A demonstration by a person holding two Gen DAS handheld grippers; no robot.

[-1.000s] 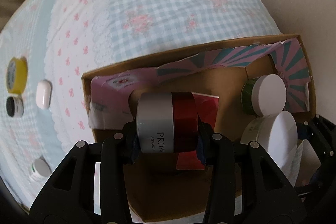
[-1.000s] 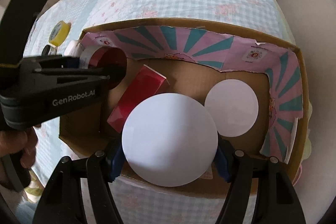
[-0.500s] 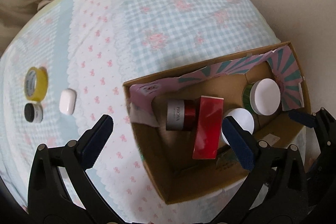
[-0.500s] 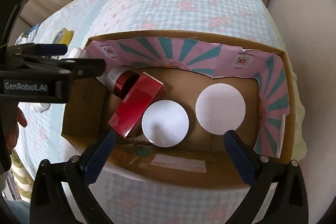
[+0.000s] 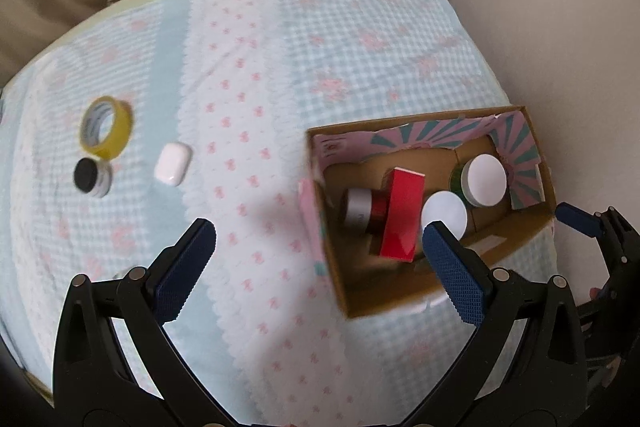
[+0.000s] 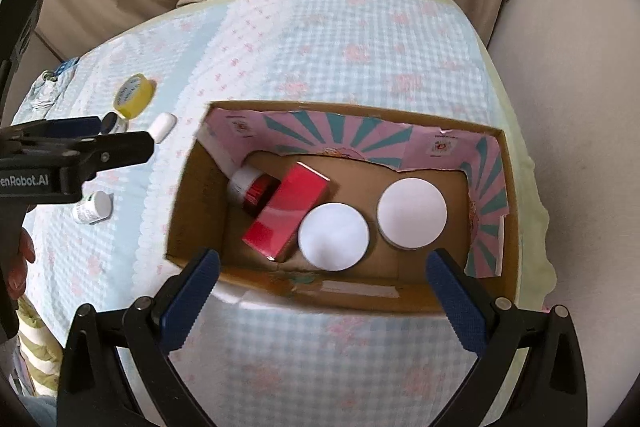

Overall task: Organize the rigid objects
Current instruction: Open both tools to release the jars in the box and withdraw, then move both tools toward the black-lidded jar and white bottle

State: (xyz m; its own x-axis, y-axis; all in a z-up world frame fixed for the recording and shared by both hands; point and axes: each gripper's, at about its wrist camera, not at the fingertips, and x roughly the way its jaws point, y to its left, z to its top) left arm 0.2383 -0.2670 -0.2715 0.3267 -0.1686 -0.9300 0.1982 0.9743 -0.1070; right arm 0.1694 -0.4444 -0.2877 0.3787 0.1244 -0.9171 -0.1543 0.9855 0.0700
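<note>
While both grippers, left (image 5: 316, 259) and right (image 6: 322, 285), gape empty (jaws apart), the box (image 6: 200, 187) beyond holds four items: two white-lidded jars (image 6: 333, 236), one red carton (image 6: 286, 213), one red bottle (image 6: 252, 185).

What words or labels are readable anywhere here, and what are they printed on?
"enRobot.AI": white letters on the side of the left gripper, cut off at the picture's edge.
Print inside the yellow tape roll: too blurred to read.
Label on the small white bottle: too small to read.
Lettering on the silver and red jar: blurred.
Round emblems on the cardboard box lining: unreadable.
</note>
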